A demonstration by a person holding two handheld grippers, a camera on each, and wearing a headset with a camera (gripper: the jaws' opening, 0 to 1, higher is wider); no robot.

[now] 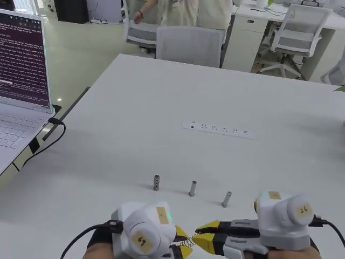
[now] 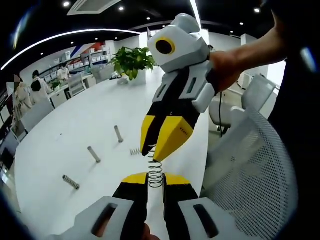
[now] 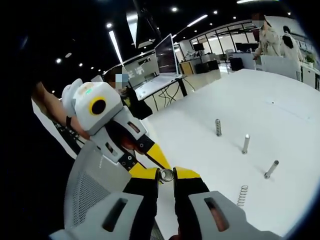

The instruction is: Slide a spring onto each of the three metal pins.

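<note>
Coil spring [image 2: 156, 167]: short, thin bright wire, open turns; found at lower centre of head view, above white table [image 1: 161, 108]. One end is pinched by left gripper [image 2: 156, 179], the other by right gripper [image 3: 166, 176], jaws nearly closed. Mid-frame: spring-covered pin [image 1: 156, 182], middle pin [image 1: 192, 188], right pin [image 1: 226, 199], both bare.

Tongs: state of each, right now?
Left tongs: closed on the spring.
Right tongs: closed on the same spring's other end.
</note>
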